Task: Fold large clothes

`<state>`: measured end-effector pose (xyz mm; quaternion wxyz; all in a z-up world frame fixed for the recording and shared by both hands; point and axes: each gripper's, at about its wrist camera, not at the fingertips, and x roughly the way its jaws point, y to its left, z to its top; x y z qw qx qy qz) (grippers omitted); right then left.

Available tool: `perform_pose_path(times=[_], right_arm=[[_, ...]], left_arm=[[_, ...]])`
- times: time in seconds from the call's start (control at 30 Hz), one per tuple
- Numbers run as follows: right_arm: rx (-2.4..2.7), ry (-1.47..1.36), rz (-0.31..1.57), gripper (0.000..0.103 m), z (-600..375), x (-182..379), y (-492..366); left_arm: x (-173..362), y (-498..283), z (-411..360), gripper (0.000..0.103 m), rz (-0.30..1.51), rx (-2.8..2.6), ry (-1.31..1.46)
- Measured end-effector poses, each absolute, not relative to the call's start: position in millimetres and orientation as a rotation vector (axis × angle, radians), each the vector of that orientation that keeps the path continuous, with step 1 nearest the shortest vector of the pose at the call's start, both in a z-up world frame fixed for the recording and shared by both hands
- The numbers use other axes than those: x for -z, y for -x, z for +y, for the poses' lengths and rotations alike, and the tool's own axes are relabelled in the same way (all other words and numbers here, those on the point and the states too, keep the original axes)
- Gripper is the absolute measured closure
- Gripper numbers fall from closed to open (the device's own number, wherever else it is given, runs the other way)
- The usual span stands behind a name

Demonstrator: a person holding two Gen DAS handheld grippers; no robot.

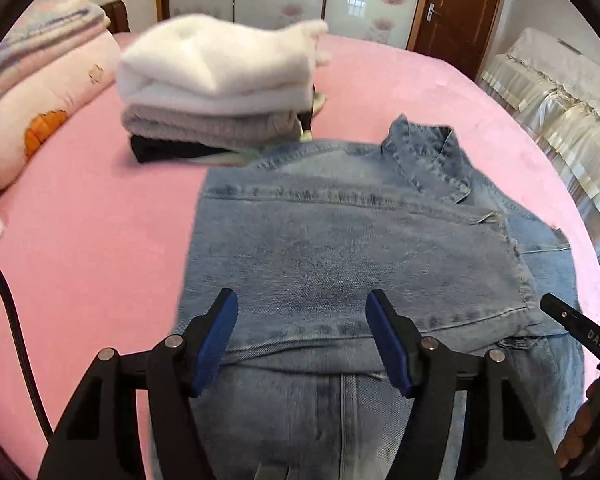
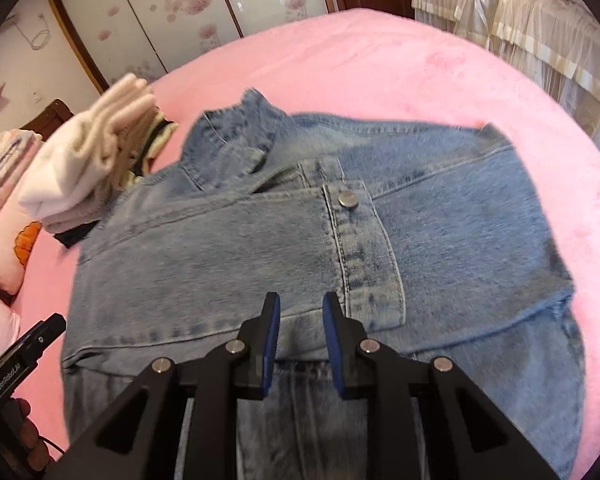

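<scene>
A light blue denim jacket point(image 1: 340, 240) lies on the pink bed, sleeves folded in over the body, collar at the far end. It also shows in the right wrist view point(image 2: 259, 240), with a metal button point(image 2: 348, 199) on the folded part. My left gripper point(image 1: 302, 308) is open and empty, hovering over the jacket's near part. My right gripper point(image 2: 301, 308) is open with a narrow gap, empty, above the jacket's near fold. The right gripper's body shows at the right edge of the left wrist view point(image 1: 580, 332).
A stack of folded clothes point(image 1: 219, 88), white on top, sits on the pink bed point(image 1: 79, 260) beyond the jacket. Pillows point(image 1: 39, 92) lie at the left. A cloth-covered sofa point(image 1: 560, 100) stands to the right. A black cable point(image 1: 15, 320) hangs at the left.
</scene>
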<state>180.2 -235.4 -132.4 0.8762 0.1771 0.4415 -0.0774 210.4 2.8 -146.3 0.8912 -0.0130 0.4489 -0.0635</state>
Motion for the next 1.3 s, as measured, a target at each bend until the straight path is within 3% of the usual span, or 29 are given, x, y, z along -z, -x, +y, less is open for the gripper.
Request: perform_pose_path(times=[0.4,0.73,0.9,1.03,1.3], right_arm=[[0.097,-0.296,0.713,0.081,-213,20,-75],[0.049,-0.257,0.599,0.081,-201,-25,11],[0.039,-0.24,0.578,0.081,-197,-30,40],[0.05,-0.231,0.548,0.061,-195,-32,68],[0.044,-0.203,0.559,0.06,-194,-21,98]], left_arm=[[51,-107,29,0.04,0.819,0.148,0.066],[-5,-9,46,0.04,0.689,0.192,0.089],[-15,28,52,0.04,0.651,0.213,0.112],[-17,49,54,0.04,0.632,0.216,0.107],[15,67,64,0.04,0.714,0.209,0.108]])
